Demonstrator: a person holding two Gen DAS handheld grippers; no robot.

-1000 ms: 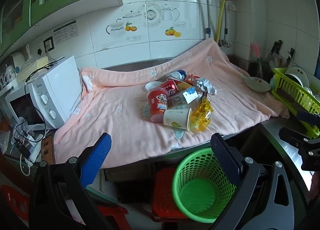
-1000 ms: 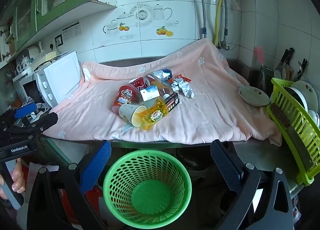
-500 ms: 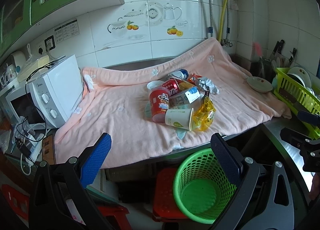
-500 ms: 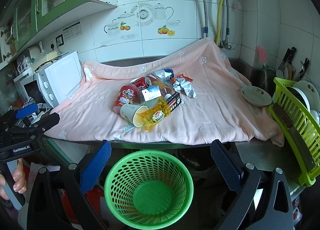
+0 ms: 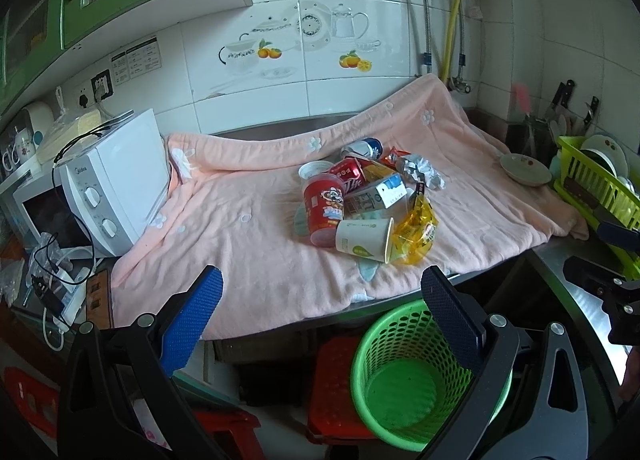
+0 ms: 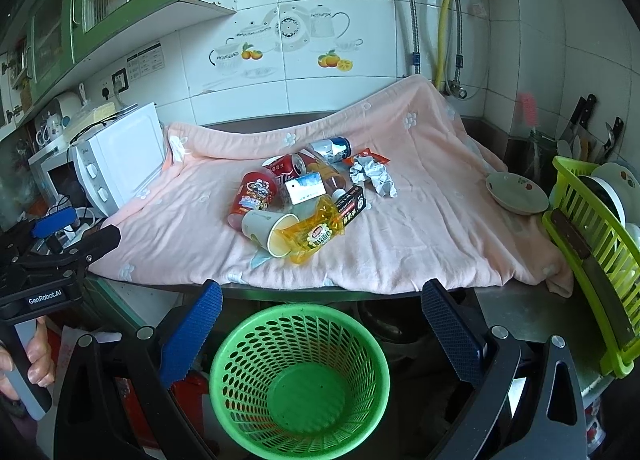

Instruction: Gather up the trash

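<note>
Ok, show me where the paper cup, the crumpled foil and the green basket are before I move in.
paper cup [image 6: 267, 231], right wrist view, on its white side wall.
crumpled foil [image 6: 374, 176], right wrist view, on the middle of the wad.
green basket [image 6: 240, 344], right wrist view, on its left rim.

Trash pile [image 6: 300, 200] on pink cloth [image 6: 420, 228], green basket [image 6: 300, 380] below

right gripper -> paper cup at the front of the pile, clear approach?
Probably yes. The right gripper is open and empty, and the paper cup lies on its side at the pile's near edge. Only the yellow bag touches its mouth; the green basket sits below.
</note>
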